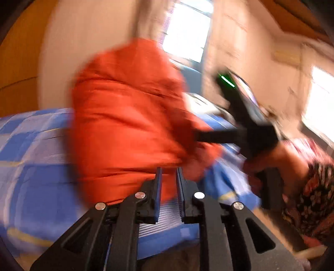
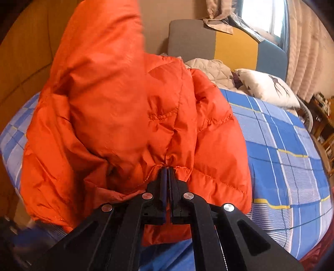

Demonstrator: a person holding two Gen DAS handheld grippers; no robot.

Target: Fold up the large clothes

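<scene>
A blue plaid bedspread (image 2: 281, 146) covers the bed. On it your orange puffer jacket (image 2: 125, 116) rises in a bunched heap. Your right gripper (image 2: 168, 170) is clamped on a gathered fold of the jacket. Your left gripper (image 1: 169, 175) stands slightly parted, holding nothing.

Daylight came through a window (image 1: 187, 31), blown out to plain white in the left wrist view, with a second glaring patch at the right edge. That whole view was smeared by motion blur; the orange jacket (image 1: 129, 116) and the blue checked bedspread (image 1: 31, 146) had soft outlines. The right wrist view was sharp and evenly lit, its window (image 2: 263, 16) also overexposed. Both pictures bulged at the edges, corners dark.
</scene>
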